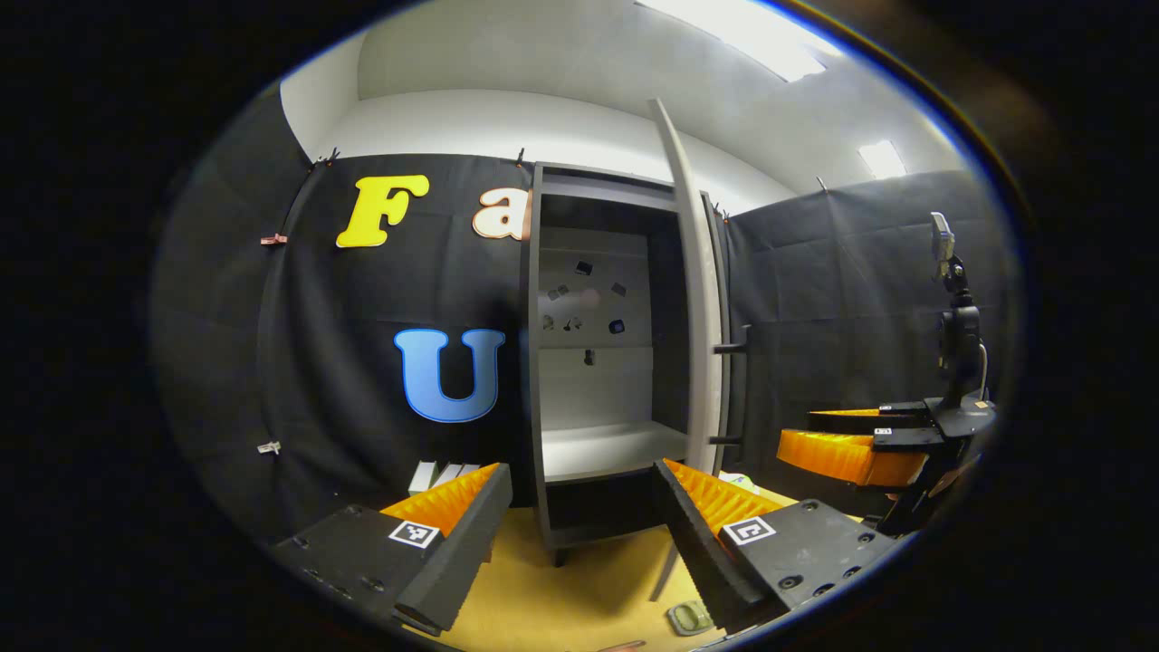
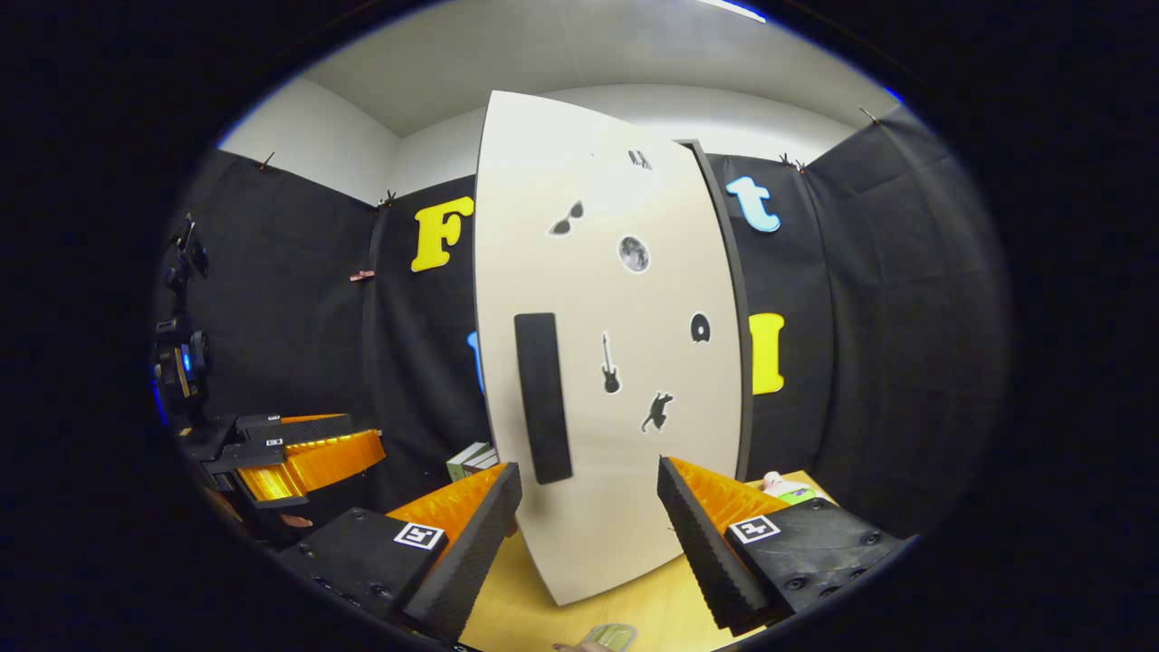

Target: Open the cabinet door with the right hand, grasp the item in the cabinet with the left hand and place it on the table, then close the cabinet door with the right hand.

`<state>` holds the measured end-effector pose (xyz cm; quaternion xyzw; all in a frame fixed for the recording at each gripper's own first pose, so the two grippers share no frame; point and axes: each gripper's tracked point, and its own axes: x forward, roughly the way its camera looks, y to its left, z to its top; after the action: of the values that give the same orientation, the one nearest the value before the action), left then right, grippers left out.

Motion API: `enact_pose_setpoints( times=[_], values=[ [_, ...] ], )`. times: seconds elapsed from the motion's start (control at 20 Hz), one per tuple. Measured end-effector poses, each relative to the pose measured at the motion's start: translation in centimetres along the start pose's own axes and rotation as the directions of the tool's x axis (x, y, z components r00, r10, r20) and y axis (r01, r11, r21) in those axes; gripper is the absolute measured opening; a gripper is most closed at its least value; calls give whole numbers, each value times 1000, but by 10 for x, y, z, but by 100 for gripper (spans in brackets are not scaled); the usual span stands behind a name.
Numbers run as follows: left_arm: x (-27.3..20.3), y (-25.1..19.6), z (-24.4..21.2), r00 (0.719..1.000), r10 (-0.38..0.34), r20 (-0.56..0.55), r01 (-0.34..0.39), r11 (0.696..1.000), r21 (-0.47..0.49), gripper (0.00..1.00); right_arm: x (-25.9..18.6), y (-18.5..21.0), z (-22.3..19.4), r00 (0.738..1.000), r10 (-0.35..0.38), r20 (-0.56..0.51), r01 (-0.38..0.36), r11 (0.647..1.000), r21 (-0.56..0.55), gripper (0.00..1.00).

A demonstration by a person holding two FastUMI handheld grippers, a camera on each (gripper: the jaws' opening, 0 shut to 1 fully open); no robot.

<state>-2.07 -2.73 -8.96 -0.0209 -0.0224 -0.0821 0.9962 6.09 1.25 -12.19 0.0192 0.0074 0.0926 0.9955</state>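
The dark cabinet (image 1: 534, 362) stands open, its pale door (image 1: 697, 299) swung out and seen edge-on. Its white shelf (image 1: 607, 448) has nothing on it; small stickers dot the back panel. My left gripper (image 1: 579, 480) is open in front of the cabinet's lower part, nothing between its fingers. A small greenish item (image 1: 690, 618) lies on the wooden table (image 1: 579, 589) by the door's foot. In the right gripper view the door's face (image 2: 616, 362) with its black handle (image 2: 543, 398) is close ahead. My right gripper (image 2: 590, 475) is open, a little short of the door.
The right gripper (image 1: 851, 444) also shows at the right of the left gripper view, beyond the door. The left gripper (image 2: 299, 453) shows at the left of the right gripper view. Books (image 2: 471, 460) stand left of the door; a pale and green object (image 2: 783, 489) lies behind it.
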Motion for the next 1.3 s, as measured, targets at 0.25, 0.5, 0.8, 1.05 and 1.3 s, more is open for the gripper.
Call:
enact_pose_setpoints(
  times=[0.25,0.5,0.8,1.05,1.3],
  values=[
    [8,-14,3,1000,16,21,-16,1000,-1,98,-9,-5,19,995,-53,87,56,998,-31,98],
    [21,-31,13,999,16,39,-17,1000,9,98,-7,-17,31,988,-84,132,92,994,-59,98],
    [35,-36,11,998,52,37,-52,999,-5,98,4,-20,30,986,-93,135,111,985,-132,98],
    [42,-28,12,995,97,33,-97,995,-5,98,13,-24,26,992,-70,102,82,989,-123,97],
    [49,-26,7,994,109,21,-109,994,0,98,19,-24,28,990,-71,120,86,988,-129,97]
  ],
)
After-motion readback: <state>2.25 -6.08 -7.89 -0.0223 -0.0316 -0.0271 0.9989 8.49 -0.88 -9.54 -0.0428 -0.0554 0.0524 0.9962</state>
